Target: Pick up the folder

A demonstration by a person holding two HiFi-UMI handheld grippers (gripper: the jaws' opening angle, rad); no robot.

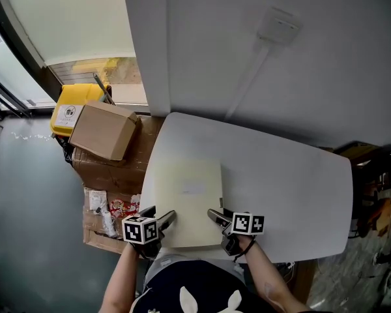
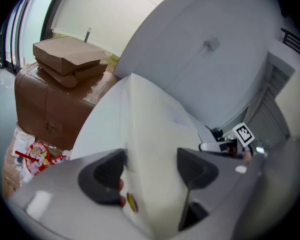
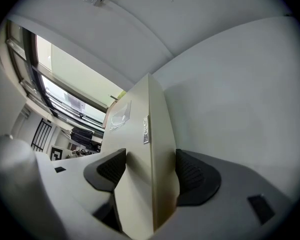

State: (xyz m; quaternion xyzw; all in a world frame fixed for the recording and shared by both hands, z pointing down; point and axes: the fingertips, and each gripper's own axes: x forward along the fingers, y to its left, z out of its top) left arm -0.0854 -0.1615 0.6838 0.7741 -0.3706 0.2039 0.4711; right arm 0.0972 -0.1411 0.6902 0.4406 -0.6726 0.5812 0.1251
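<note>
A cream folder (image 1: pixel 186 201) lies flat on the white table (image 1: pixel 287 175), its near edge toward me. My left gripper (image 1: pixel 161 215) is at the folder's near left corner and my right gripper (image 1: pixel 216 216) at its near right corner. In the left gripper view the folder (image 2: pixel 155 134) runs between the two dark pads of the gripper (image 2: pixel 150 170), whose jaws stand wide. In the right gripper view the thick folder edge (image 3: pixel 150 134) fills the gap of that gripper (image 3: pixel 150 170), also spread wide. I see no pad pressing it.
Left of the table stand brown cardboard boxes (image 1: pixel 104 130) with a yellow container (image 1: pixel 75 106) behind and packets on the floor (image 1: pixel 111 210). A white wall with a cable box (image 1: pixel 279 25) rises behind the table. Dark clutter (image 1: pixel 378 194) is at the right.
</note>
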